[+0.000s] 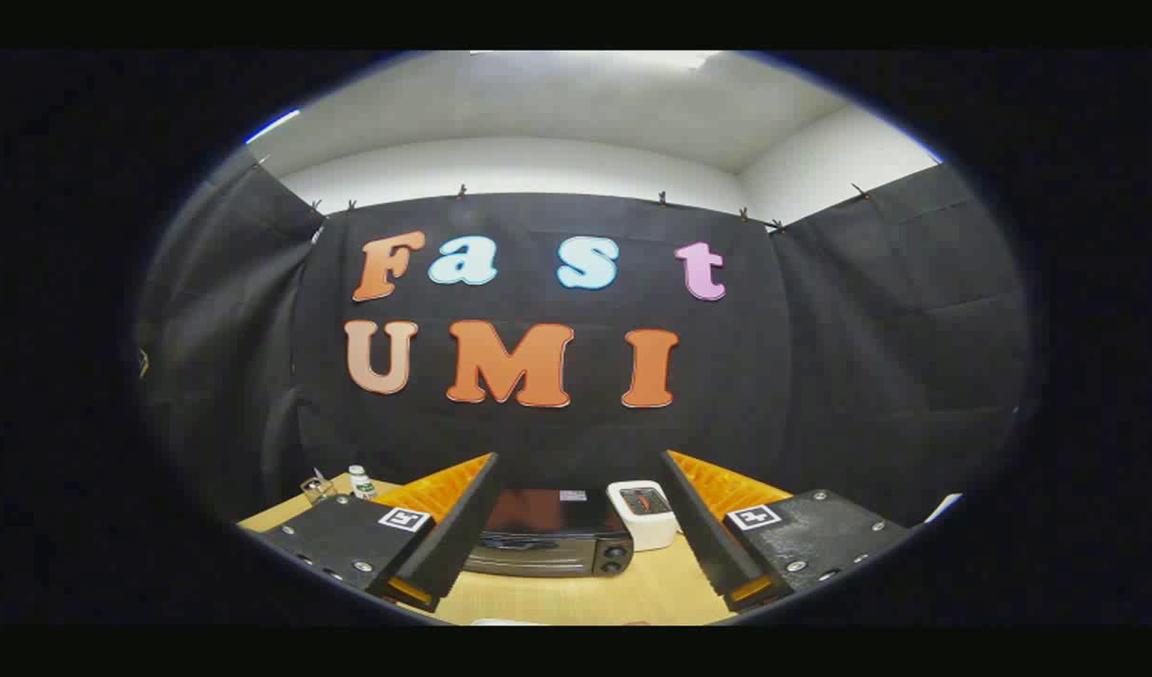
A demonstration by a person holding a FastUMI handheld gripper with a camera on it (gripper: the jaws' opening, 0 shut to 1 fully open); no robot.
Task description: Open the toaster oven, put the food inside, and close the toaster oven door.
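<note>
None of the three steps can be judged as done: the toaster oven (547, 541) is seen with its door shut, so opening, loading and closing are all left. The gripper (580, 527) is held well back from it, its fingers spread wide with nothing between them but open air. The oven is found on the wooden table (576, 597), beyond the fingers and framed between them, a dark box with a glossy top, a handle across the front and two knobs at its right. Just beside it a white container (643, 512) is seen; whether it holds the food cannot be told.
</note>
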